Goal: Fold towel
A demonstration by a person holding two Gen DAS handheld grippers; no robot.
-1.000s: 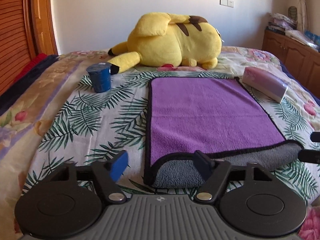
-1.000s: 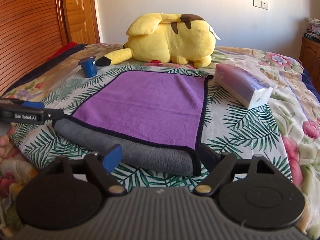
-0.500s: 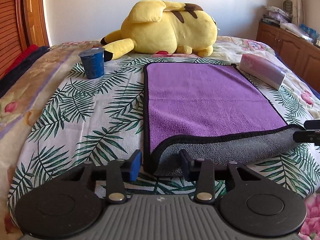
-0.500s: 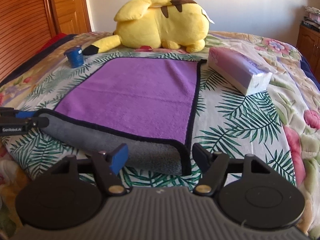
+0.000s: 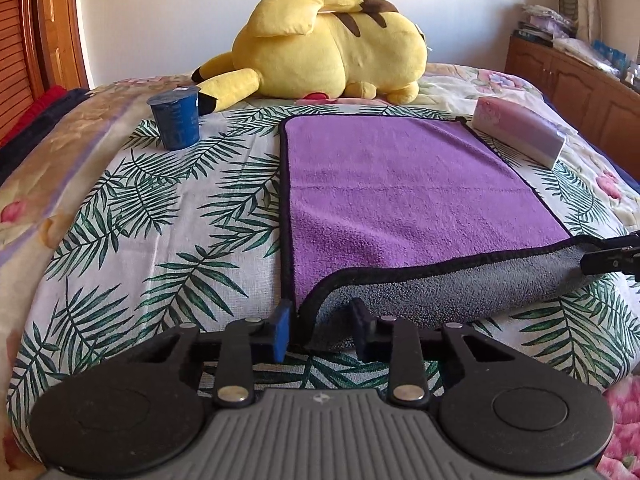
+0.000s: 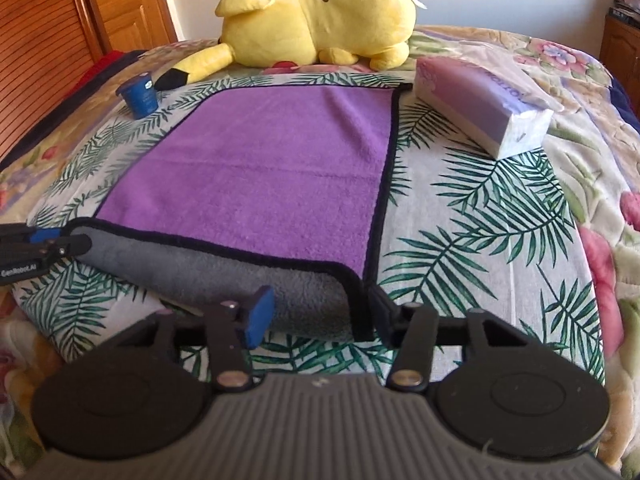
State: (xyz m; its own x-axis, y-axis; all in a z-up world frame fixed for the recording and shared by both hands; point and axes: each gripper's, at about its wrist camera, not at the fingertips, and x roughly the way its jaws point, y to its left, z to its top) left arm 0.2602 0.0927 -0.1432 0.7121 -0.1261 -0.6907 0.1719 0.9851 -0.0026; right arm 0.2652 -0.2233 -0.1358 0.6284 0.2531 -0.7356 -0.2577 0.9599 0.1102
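Note:
A purple towel [image 5: 400, 188] with black trim and a grey underside lies flat on the bed; it also shows in the right wrist view [image 6: 260, 172]. Its near edge is rolled over, grey side up. My left gripper [image 5: 320, 330] is open, its jaws on either side of the near left corner of that grey fold. My right gripper [image 6: 320, 314] is open, its jaws on either side of the near right corner. Neither pinches the cloth.
A blue cup [image 5: 175, 120] stands left of the towel. A yellow plush toy [image 5: 320, 48] lies behind it. A tissue pack [image 5: 520, 132] lies to the right. A wooden cabinet [image 5: 572, 88] stands beyond the bed's right side.
Both grippers have moved forward and down onto the towel's near corners. The left jaws have narrowed around the left corner; the right jaws have narrowed somewhat.

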